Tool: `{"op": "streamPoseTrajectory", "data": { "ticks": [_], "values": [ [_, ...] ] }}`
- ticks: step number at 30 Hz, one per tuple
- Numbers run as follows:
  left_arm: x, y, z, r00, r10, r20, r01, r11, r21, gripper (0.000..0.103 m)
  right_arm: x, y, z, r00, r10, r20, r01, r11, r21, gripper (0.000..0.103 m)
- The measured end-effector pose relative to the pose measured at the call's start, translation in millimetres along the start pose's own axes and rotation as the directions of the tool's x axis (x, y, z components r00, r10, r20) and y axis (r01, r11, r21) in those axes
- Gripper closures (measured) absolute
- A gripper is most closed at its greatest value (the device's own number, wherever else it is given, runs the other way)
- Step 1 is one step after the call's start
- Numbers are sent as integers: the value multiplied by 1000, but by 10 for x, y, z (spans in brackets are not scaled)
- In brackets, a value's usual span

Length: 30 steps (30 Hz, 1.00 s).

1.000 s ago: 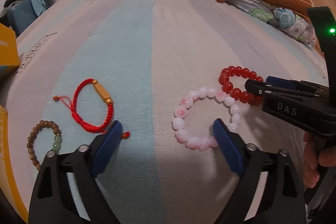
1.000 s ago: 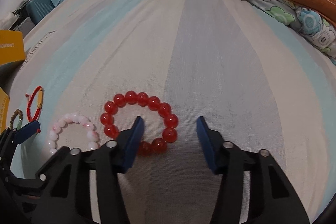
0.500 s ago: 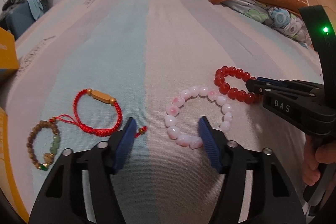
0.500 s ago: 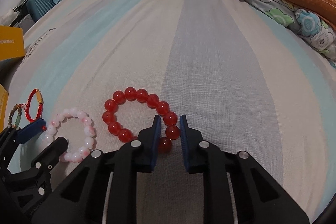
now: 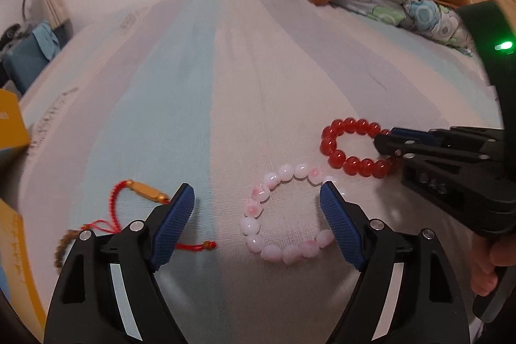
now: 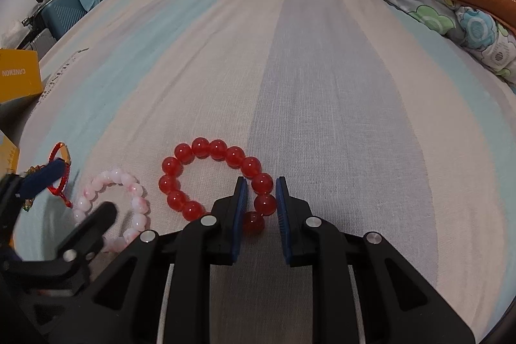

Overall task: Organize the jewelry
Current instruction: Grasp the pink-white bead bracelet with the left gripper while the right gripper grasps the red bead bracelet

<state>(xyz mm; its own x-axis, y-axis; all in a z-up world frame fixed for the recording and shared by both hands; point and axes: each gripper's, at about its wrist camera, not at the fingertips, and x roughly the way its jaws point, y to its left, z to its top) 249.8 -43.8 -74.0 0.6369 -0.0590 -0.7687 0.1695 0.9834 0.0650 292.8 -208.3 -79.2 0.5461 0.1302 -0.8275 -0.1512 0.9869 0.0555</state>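
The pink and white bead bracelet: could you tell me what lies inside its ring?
Inside the pink and white bead bracelet only striped bedsheet shows. The left gripper's right finger hides a short stretch of beads.

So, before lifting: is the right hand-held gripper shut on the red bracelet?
Shut on it: the right hand-held gripper has its blue pads pressed against beads of the red bracelet, which lies on the bed.

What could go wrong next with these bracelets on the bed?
The right gripper pinches the red bead bracelet by one or two round beads, so it may slip out when lifted. The left gripper has just opened wider, and its right finger sits at the pink bead bracelet, which a careless close could nudge. The red cord bracelet lies by the other finger and may snag.
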Motion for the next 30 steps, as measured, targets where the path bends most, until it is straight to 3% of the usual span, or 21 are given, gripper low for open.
{"op": "streamPoseTrajectory", "data": {
  "ticks": [4, 10, 13, 17, 30],
  "values": [
    [78, -71, 37, 1000, -6, -7, 6, 999, 36, 27, 14, -4, 6, 1000, -2, 4, 2, 1000, 2, 86],
    [151, -93, 36, 999, -37, -27, 39, 997, 62, 43, 0, 23, -15, 1000, -17, 13, 17, 1000, -4, 89],
    [152, -85, 23, 998, -56, -32, 58, 996, 67, 57, -19, 27, -14, 1000, -18, 19, 18, 1000, -4, 90],
    [145, -81, 28, 996, -79, -37, 82, 995, 64, 89, -62, 17, -3, 999, -15, 30, 15, 1000, 3, 90],
    [-96, 33, 75, 983, -184, -26, 184, 983, 13, 91, -279, 11, 44, 996, 21, 90, -23, 1000, 18, 90]
  ]
}}
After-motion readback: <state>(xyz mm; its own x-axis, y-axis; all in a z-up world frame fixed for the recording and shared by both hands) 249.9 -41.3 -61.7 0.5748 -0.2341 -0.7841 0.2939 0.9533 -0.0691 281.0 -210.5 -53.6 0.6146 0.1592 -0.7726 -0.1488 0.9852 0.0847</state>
